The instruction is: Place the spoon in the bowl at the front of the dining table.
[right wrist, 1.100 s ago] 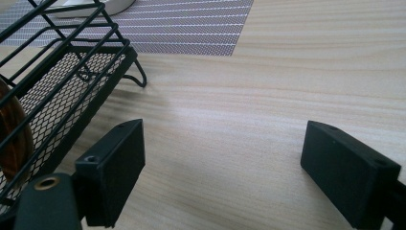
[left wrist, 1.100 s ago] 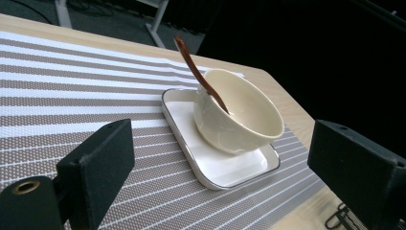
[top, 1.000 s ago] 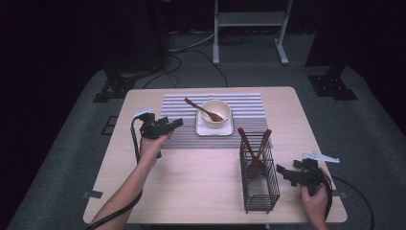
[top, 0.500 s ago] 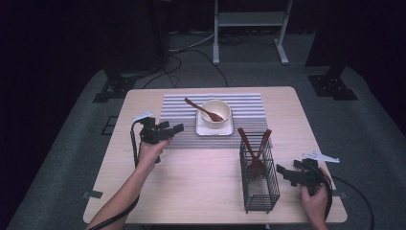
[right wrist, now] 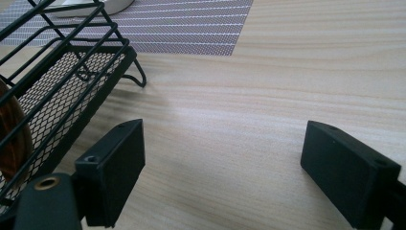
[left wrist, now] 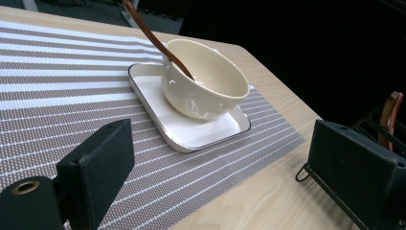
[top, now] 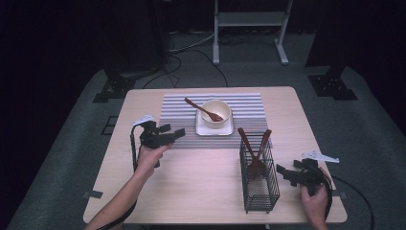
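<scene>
A cream bowl [top: 216, 113] [left wrist: 206, 79] sits on a white square tray [top: 201, 128] [left wrist: 191, 132] on the striped placemat [top: 179, 110] [left wrist: 57, 96]. A brown wooden spoon [top: 201, 109] [left wrist: 153, 38] leans in the bowl. A black wire basket [top: 259, 184] [right wrist: 62, 81] near the front right holds two wooden utensils [top: 253, 143]. My left gripper [top: 176, 133] [left wrist: 230, 172] is open, held at the placemat's left front corner and pointing toward the bowl. Resting on the table right of the basket, my right gripper [top: 283, 172] [right wrist: 230, 172] is open with nothing between its fingers.
The wooden table [top: 191, 191] has bare wood in front of the placemat. Dark floor, cables and stand legs [top: 249, 28] surround the table. A person's forearms come in from the bottom edge.
The left gripper has drifted slightly toward the front and lower over the placemat's left edge. The right gripper has stayed put.
</scene>
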Available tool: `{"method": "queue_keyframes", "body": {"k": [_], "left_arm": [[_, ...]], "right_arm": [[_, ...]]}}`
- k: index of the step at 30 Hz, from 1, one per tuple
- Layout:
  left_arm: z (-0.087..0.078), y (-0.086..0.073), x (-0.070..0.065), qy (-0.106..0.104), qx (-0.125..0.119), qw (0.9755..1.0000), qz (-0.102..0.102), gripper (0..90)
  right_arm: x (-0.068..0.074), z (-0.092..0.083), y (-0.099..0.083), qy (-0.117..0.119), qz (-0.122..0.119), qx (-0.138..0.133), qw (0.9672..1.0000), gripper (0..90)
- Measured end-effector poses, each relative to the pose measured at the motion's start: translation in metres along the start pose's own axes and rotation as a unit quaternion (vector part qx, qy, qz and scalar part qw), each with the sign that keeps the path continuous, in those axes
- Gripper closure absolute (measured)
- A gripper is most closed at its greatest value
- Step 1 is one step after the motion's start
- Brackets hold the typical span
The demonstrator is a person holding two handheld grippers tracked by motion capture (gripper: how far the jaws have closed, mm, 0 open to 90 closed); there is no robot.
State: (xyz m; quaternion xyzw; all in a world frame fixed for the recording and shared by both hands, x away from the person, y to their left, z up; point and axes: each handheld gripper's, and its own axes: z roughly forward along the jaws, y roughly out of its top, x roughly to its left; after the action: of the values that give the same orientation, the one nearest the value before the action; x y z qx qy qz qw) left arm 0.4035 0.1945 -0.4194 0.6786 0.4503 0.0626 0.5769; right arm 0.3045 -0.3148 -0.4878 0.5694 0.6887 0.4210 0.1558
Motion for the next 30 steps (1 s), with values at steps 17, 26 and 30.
{"method": "queue_keyframes", "body": {"k": [17,26,30], "left_arm": [[-0.008,-0.008,-0.010,-0.010,0.009,0.9998,0.015,7.9],[-0.012,-0.014,-0.015,-0.016,0.015,0.9995,0.021,7.9],[-0.015,-0.016,-0.017,-0.019,0.014,0.9994,0.024,7.9]], "right_arm": [[0.000,0.000,0.000,-0.001,-0.001,0.000,1.0000,14.0],[0.000,0.000,0.000,-0.001,-0.001,0.000,1.0000,14.0],[0.000,0.000,0.000,-0.001,-0.001,0.000,1.0000,14.0]]}}
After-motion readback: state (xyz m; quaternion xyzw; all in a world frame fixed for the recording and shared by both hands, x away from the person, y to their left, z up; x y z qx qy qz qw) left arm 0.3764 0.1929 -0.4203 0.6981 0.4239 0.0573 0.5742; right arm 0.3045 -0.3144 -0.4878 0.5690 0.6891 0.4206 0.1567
